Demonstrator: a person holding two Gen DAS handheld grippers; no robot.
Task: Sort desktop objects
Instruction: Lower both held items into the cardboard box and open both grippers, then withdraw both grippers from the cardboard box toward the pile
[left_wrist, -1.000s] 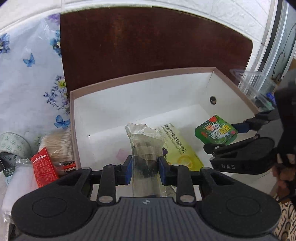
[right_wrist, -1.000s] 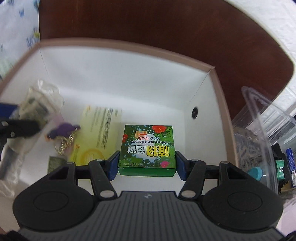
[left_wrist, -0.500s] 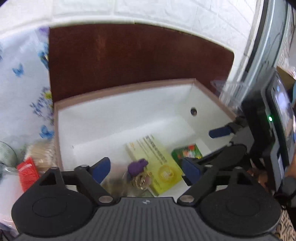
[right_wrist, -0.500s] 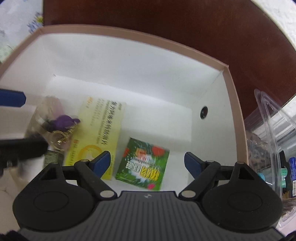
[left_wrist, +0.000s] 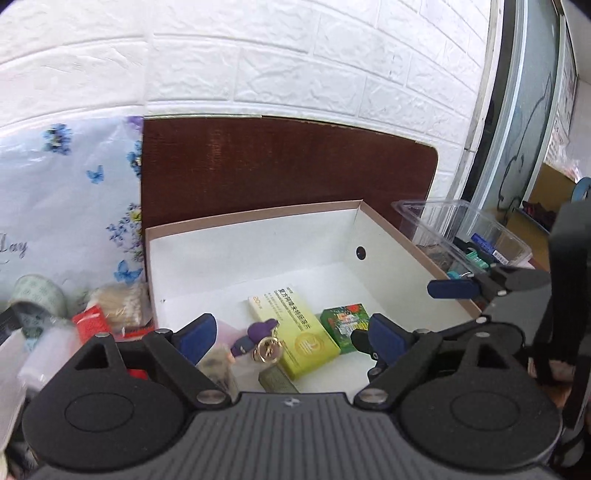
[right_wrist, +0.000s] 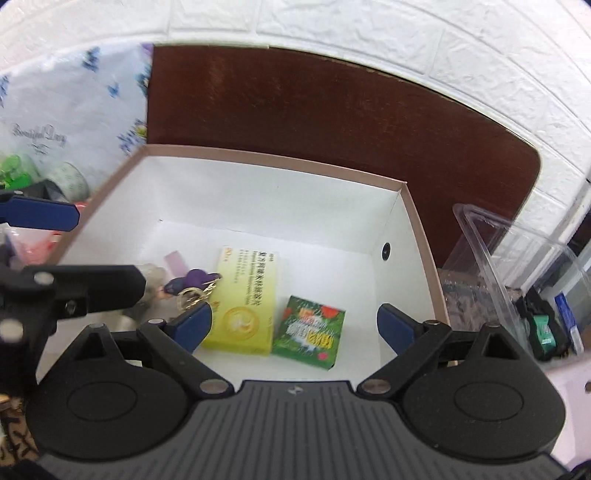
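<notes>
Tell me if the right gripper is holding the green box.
No. The right gripper is open and empty, and the green box lies on the floor of the white box beside the yellow box.

- The surface (left_wrist: 288, 166) in front of me is dark reddish-brown wood with a rounded far corner, pushed against a white brick wall.
- A floral cloth (left_wrist: 70, 192) with blue butterflies covers its left part.
- An open white box (left_wrist: 255, 251) with a tan rim sits on the bare wood, its left wall beside the edge of the cloth.
- A clear plastic tray (left_wrist: 461, 229) stands just to the right of the box.
- On the cloth, left of the box, lie a bundle of cotton swabs (left_wrist: 122, 299), a red packet (left_wrist: 90, 321) and a roll of patterned tape (left_wrist: 37, 299), close together.
</notes>
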